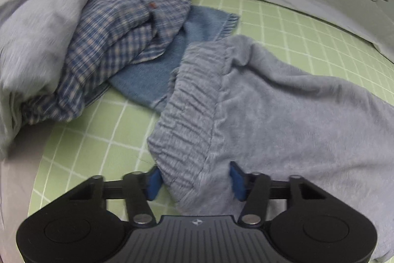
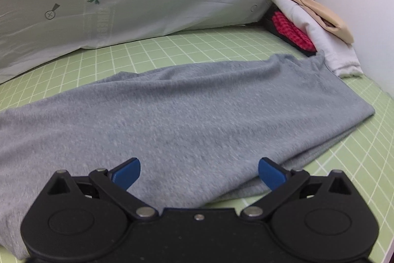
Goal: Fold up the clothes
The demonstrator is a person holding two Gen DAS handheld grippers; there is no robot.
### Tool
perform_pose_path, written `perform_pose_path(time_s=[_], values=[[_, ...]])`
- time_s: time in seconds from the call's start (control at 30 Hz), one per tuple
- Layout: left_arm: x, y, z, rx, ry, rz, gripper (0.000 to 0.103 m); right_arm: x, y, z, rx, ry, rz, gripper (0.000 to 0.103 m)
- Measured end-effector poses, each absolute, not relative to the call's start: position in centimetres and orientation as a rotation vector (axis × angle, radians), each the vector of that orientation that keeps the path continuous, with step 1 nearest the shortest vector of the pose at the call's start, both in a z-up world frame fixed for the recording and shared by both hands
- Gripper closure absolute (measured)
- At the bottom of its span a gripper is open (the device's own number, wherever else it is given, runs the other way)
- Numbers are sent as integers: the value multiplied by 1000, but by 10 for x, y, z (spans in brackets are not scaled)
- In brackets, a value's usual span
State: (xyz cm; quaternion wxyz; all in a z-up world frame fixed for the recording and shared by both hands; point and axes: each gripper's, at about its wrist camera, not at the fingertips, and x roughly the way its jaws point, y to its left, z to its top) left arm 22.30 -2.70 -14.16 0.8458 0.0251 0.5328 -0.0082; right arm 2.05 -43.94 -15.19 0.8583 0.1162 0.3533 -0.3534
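Grey pants [image 1: 283, 115] lie soft and light across the frame centre on the green mat [image 1: 98, 139], both the left gripper [image 1: 194, 181] and right gripper [image 2: 199, 174] open, best taken at the waistband [image 1: 194, 110].

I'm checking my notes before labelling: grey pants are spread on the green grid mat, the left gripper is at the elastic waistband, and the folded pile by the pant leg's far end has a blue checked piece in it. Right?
Nearly. In the right wrist view the checked piece in the folded pile is red, not blue. The grey pants, green grid mat and left gripper at the elastic waistband stand.
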Motion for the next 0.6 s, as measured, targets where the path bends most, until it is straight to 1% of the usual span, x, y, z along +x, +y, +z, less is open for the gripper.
perform_pose_path(time_s=[0.07,0.1,0.17,0.33,0.43,0.6], values=[[226,-31,-139,46,1126,-6,60,14,-442,-155,278,729,-753,0],[228,-32,-137,41,1124,0,62,11,-444,-156,293,722,-757,0],[230,-38,-129,45,1102,2,69,5,-447,-157,315,711,-765,0],[233,-64,-96,89,999,-35,75,-5,-459,-157,347,688,-784,0],[231,-95,-78,131,931,-100,83,-7,-470,-156,362,676,-795,0],[218,-160,-57,172,856,-269,83,-9,-488,-154,387,659,-810,0]])
